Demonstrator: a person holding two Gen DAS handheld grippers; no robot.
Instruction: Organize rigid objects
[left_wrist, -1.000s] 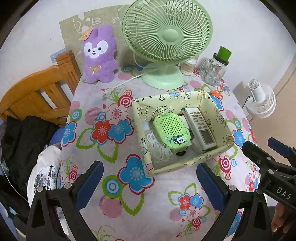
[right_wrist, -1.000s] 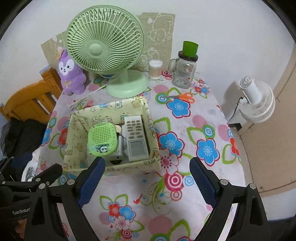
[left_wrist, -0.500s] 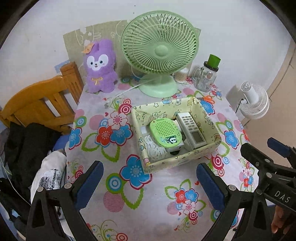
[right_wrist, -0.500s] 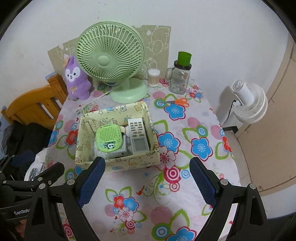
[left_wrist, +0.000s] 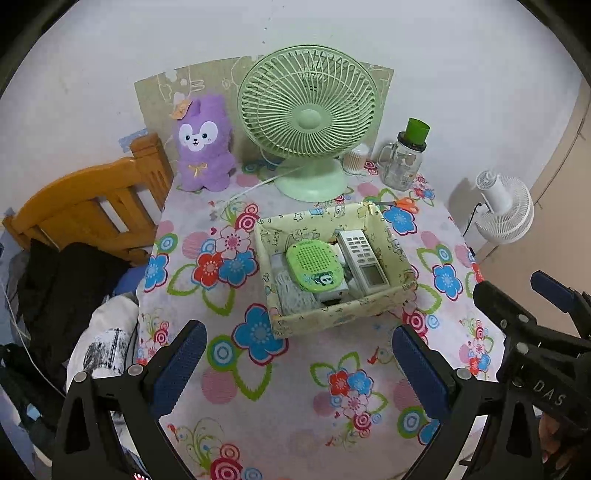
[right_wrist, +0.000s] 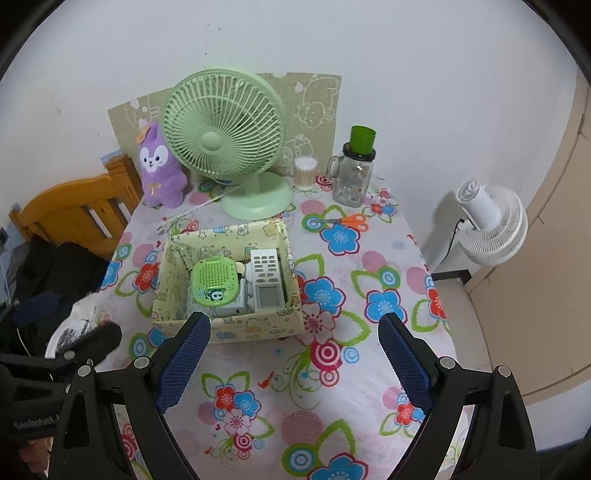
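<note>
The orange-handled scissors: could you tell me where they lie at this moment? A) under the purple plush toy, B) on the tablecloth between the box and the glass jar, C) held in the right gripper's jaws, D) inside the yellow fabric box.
B: the orange-handled scissors lie flat on the tablecloth, outside the yellow fabric box and in front of the glass jar.

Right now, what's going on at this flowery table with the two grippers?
A person holds a gripper in each hand above a table with a floral cloth. Neither the left gripper nor the right gripper holds anything; both sets of fingers are spread wide. The yellow fabric box already holds a green round gadget and a white remote. Orange-handled scissors lie outside the box, near a glass jar and a green fan.
</note>
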